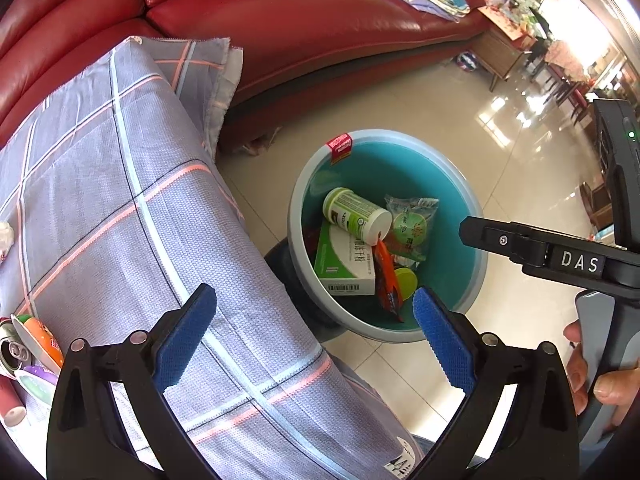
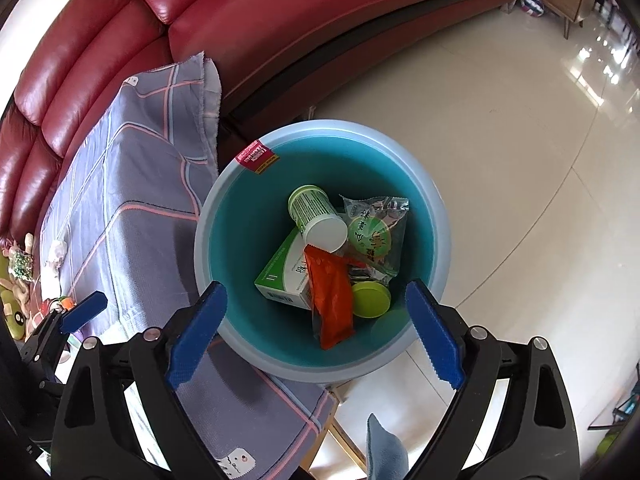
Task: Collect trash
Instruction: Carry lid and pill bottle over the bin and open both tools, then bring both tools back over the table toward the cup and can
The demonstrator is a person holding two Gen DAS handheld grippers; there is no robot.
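A teal bin [image 1: 448, 184] [image 2: 248, 216] stands on the floor beside a cloth-covered table. In it lie a green and white bottle [image 2: 316, 216], a green box [image 2: 280, 268], an orange packet [image 2: 332, 304], a clear wrapper with a round green cake [image 2: 372, 236] and a green lid [image 2: 370, 298]. My right gripper [image 2: 316, 288] hangs open over the bin with nothing between its pads. My left gripper [image 1: 312, 296] is open and empty over the table's edge, next to the bin.
The table's grey checked cloth [image 1: 120, 208] holds more litter at its near left: a can [image 1: 12, 354] and an orange wrapper [image 1: 44, 340]. A red sofa [image 1: 280, 32] runs behind. Pale tiled floor [image 2: 520, 160] lies right of the bin. A hand [image 1: 600, 380] grips the right gripper's handle.
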